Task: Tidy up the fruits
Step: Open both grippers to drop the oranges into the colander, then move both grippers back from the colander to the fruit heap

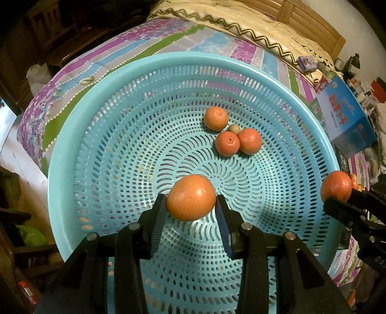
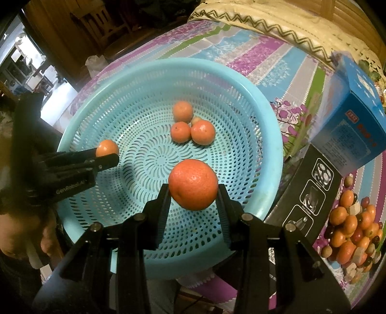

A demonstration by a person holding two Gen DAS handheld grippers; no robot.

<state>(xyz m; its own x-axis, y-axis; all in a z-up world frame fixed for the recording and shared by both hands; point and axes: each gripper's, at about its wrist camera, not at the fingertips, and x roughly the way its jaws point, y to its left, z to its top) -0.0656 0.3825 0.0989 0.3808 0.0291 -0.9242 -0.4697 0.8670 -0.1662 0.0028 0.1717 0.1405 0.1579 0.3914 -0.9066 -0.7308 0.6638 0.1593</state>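
Observation:
A light blue perforated basket (image 1: 72,135) (image 2: 272,145) sits on a striped floral cloth. Three oranges (image 1: 228,143) (image 2: 181,131) and a small brownish fruit (image 1: 234,128) (image 2: 196,120) lie together in it, far right of centre. My left gripper (image 1: 191,206) is shut on an orange (image 1: 190,196) above the basket's near part; it shows in the right wrist view (image 2: 107,154) with that orange (image 2: 107,147). My right gripper (image 2: 194,193) is shut on an orange (image 2: 193,183) above the basket's near right; it shows at the right edge of the left wrist view (image 1: 337,199) with that orange (image 1: 335,186).
A blue box (image 2: 357,125) (image 1: 345,116) and a black box (image 2: 306,193) stand right of the basket. A pile of mixed fruits (image 2: 354,224) lies on the cloth at the far right. A cream blanket (image 1: 241,21) lies behind. Dark furniture stands beyond the left edge.

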